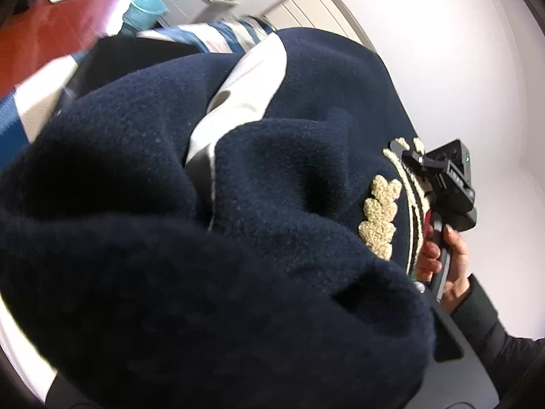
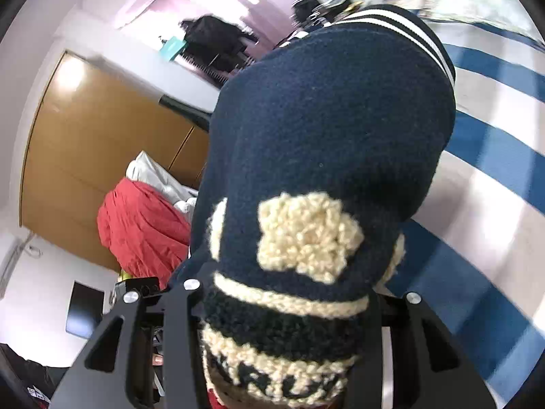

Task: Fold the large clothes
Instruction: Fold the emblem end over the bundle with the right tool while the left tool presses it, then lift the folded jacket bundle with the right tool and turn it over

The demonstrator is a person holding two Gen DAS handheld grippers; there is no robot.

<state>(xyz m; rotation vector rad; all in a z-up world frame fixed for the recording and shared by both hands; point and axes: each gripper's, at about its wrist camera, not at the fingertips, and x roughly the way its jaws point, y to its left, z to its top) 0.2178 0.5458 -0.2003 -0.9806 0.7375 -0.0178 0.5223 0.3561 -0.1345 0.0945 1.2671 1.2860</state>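
While both views fill with cloth, only one garment shows: a navy fleece jacket (image 2: 327, 126) with cream chenille patches, striped ribbed trim and pale lining, lifted above a blue-and-white striped bed cover (image 2: 494, 156). Two grippers are counted. The right gripper (image 2: 282, 334) has its jaws closed on the patched part of the jacket. The left gripper (image 1: 238, 385) is buried under the fleece, so its jaws cannot be judged. One hand (image 1: 442, 266) grips the right tool's handle. Around are a wooden wardrobe (image 2: 85, 143), a red heap (image 2: 143, 228), a teal bin (image 1: 143, 12) and red floor (image 1: 44, 34).
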